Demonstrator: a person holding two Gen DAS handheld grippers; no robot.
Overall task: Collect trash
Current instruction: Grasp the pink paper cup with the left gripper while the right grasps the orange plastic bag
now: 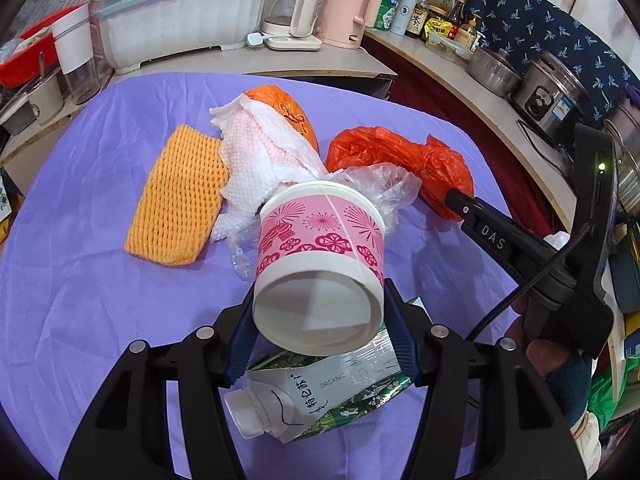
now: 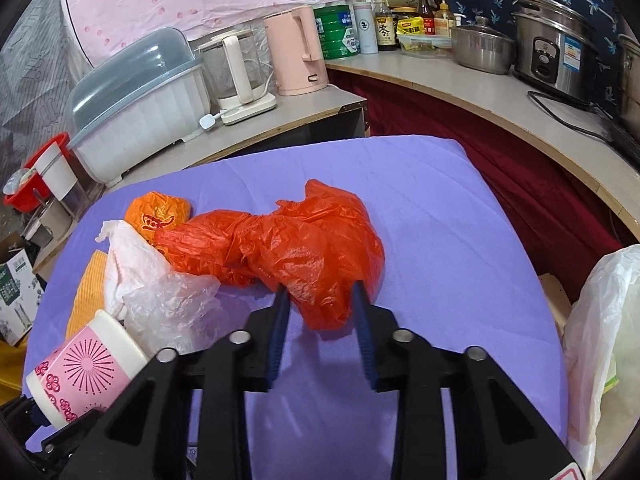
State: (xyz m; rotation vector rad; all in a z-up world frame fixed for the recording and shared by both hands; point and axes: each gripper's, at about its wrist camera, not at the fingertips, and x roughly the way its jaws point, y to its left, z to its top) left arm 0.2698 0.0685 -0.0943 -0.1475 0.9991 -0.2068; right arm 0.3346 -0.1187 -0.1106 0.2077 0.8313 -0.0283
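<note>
Clear plastic wrap (image 1: 384,188) and milk carton (image 1: 320,396) crowding the pink cup (image 1: 320,256).

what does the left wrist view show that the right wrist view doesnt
Only the left wrist view shows the crushed carton lying under the left gripper, and the whole orange foam net, which the right view shows only as an edge.

Only the right wrist view shows the white plastic bag at the table's right edge, and the right gripper with its pads closed in on the red plastic bag.

Both show the pink paper cup, held between the left gripper's pads, plus the red bag, the clear plastic wrap, the white foam net and the purple cloth.
</note>
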